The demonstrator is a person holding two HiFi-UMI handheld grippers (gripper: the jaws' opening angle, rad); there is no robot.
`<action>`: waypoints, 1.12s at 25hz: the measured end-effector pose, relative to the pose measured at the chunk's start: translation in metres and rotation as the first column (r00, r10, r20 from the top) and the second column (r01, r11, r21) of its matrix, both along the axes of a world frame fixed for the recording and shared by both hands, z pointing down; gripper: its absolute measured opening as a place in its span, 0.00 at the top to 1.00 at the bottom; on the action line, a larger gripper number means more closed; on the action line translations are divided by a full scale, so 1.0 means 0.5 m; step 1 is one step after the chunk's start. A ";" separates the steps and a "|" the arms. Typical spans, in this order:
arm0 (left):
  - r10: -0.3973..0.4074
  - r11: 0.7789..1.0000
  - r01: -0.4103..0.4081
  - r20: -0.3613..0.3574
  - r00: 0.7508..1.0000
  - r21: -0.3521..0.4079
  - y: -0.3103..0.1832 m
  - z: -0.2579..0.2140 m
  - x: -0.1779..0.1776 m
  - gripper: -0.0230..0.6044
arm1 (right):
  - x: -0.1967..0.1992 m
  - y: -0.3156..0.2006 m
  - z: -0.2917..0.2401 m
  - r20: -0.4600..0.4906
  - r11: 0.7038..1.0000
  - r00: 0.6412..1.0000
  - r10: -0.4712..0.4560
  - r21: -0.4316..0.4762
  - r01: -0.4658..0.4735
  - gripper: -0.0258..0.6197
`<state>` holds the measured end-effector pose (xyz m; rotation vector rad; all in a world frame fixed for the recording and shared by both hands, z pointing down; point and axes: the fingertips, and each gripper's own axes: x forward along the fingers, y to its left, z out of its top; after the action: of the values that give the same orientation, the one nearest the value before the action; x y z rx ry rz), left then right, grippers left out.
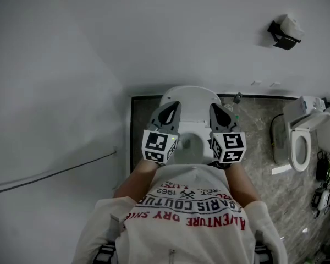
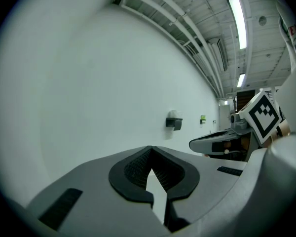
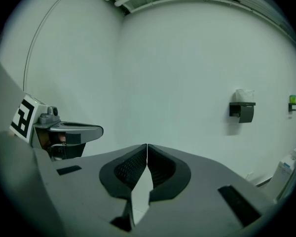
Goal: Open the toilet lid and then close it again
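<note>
Along the left wall a thin dark cable (image 1: 49, 172) ran slantwise; just right of it, before the person's chest, the left gripper (image 1: 172, 105) was held nearly level with its jaws pressed together on nothing, only bare white wall beyond them; between and below the two marker cubes sat the toilet (image 1: 193, 126), backed against the far wall on dark stone floor, its lid (image 1: 190, 97) apparently raised at the rear, since a grey oval of bowl (image 1: 192, 145) showed between the cubes; the right gripper (image 1: 215, 108) was beside the left one, likewise closed and empty; farther right stood a second toilet (image 1: 300, 144); a paper holder (image 1: 285, 33) hung on the wall above.
</note>
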<state>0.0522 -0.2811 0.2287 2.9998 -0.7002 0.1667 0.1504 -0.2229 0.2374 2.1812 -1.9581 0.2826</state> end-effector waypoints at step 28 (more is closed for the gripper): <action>-0.081 0.994 0.093 0.201 0.976 -0.052 -0.077 0.192 0.073 0.95 | 0.094 -0.091 0.164 0.028 0.977 0.995 -0.100 -0.189 0.104 0.93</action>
<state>0.0887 -0.3197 0.3246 2.9144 -0.8255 0.4803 0.1973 -0.2682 0.3193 1.9597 -1.9566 0.4540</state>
